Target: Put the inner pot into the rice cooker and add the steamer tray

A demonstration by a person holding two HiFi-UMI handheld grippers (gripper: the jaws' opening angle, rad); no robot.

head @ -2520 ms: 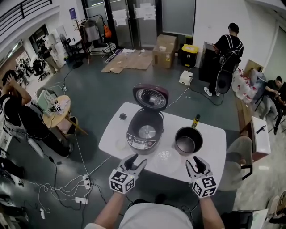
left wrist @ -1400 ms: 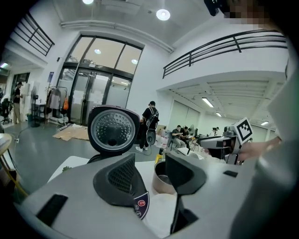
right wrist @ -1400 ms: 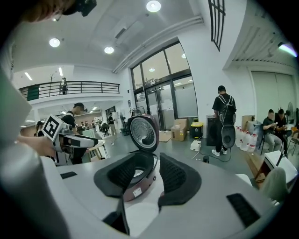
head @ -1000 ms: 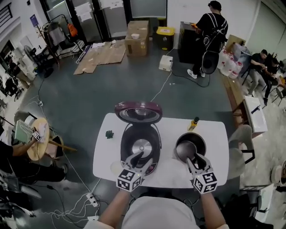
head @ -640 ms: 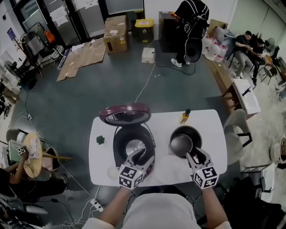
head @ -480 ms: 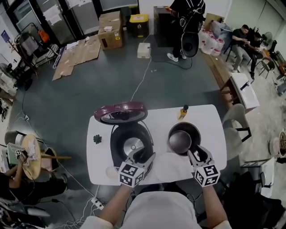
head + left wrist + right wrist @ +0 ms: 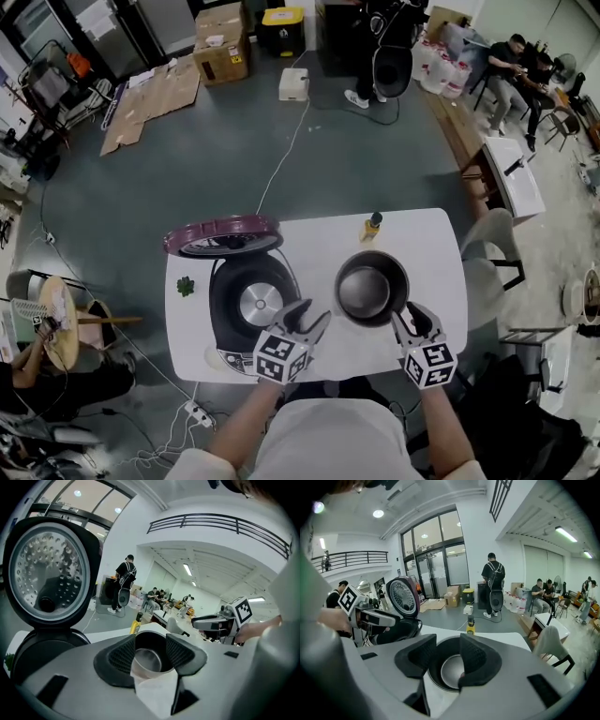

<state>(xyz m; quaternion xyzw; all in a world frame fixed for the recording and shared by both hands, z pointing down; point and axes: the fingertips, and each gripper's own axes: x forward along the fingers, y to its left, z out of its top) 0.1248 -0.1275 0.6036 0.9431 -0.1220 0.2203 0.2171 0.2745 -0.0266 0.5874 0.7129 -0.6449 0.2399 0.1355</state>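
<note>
Inner pot [image 7: 372, 287] is sitting on the white tabletop [image 7: 431, 253], just right of the rice cooker [image 7: 246, 305], not in it. Cooker's standing open w/ its lid [image 7: 222, 236] tipped up on the far side, heater plate showing at the bottom. Left claw [image 7: 309, 319] is hanging over the cooker's near-right edge, jaws spread apart, gripping nothing; its own view is looking thru the gap at the pot. Right claw [image 7: 411, 319] is hovering right by the pot's near rim, also released, w/ the pot framed btwn the jaws but not pinched. Yellow bottle [image 7: 372, 225] is standing beyond the pot, and a small green thing [image 7: 186, 286] is lying left of the cooker.
</note>
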